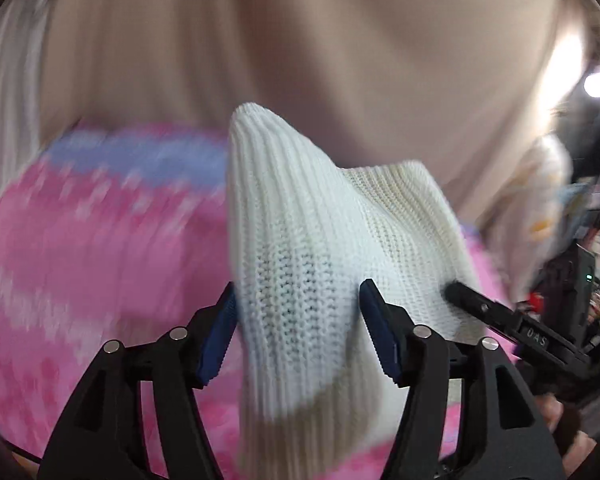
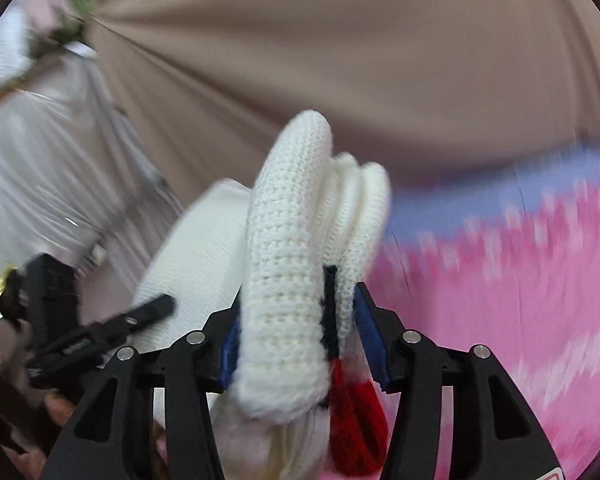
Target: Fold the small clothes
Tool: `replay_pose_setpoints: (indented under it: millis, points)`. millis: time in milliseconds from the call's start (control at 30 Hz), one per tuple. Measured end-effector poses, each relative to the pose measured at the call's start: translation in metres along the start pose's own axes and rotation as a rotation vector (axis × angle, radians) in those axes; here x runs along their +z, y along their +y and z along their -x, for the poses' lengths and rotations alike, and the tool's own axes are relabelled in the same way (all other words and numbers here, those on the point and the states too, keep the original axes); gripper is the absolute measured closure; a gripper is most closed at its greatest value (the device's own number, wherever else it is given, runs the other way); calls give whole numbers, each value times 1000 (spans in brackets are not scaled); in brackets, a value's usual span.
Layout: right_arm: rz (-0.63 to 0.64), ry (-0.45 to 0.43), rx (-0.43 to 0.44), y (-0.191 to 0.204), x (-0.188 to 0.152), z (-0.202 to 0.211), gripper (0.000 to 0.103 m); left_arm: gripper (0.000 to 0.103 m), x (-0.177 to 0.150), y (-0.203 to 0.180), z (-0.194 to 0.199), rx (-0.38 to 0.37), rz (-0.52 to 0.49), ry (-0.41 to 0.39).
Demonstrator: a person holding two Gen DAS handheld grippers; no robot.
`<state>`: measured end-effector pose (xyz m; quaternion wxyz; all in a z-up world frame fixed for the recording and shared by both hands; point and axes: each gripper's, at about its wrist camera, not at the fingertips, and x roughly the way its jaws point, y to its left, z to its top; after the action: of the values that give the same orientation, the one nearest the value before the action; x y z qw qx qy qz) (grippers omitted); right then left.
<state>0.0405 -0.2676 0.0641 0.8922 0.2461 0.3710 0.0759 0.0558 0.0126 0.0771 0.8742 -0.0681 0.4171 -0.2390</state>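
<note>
A white knitted garment [image 1: 300,248] is held up between both grippers above a pink, white and lilac knitted piece [image 1: 80,248]. My left gripper [image 1: 298,312] is shut on a fold of the white knit. My right gripper [image 2: 300,320] is shut on bunched layers of the same white knit [image 2: 284,248], which has a black seam and a red patch [image 2: 356,412] near the jaws. The right gripper's finger shows in the left wrist view [image 1: 472,304], and the left gripper's finger shows in the right wrist view [image 2: 148,312]. Both views are motion-blurred.
A beige cloth surface [image 1: 340,40] lies behind. The pink knit [image 2: 520,280] lies to the right in the right wrist view. Pale pleated fabric [image 2: 52,168] hangs at the left. A patterned light cloth [image 1: 540,200] sits at the right edge.
</note>
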Motion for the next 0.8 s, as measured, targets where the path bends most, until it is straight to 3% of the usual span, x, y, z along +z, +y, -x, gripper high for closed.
replay_pose_setpoints:
  millis: [33,67,100,200,300,367,467,533,633,667,700,767,800]
  points:
    - [-52,94,-67,-18,-22,-27,58,49,-23,22,-28,81,39,77]
    - [-102,152,-83,-32,-39,-39,68,52,-40,42,-41,112,83,138]
    - [-158,184,-79,-42,-55,-41,68,54,-55,58,-48,100,145,177]
    - [-174,178,-84,-39,-66,-28,66,51,-69,77,-36,67,228,155]
    - [-118,161,-108,-22,-53,-34,46,37,-60,76,-32,61,234,145]
    - [-108,183,-103,-16,-44,-53,34,35,-56,75,-42,76,221,169]
    - [-48,239,-159,-17,-39,-91,31,35,-53,76,-61,91,242,186]
    - [-22,263,-180,-19,-29,-117,29,26,-51,87,-70,71,294,178]
    - [-93,300,-169,-37,-21,-150,23,26,-40,110,-97,21,395,205]
    - [-139,318,-138,-44,-21,-159,29,29,-39,113,-105,10,405,220]
    - [-183,326,-87,-47,-22,-163,42,44,-37,114,-112,-29,403,229]
    - [-197,295,-63,-41,-19,-159,65,58,-27,108,-117,-50,366,238]
    - [-185,259,-39,-33,-15,-148,67,63,-20,102,-112,-67,346,222]
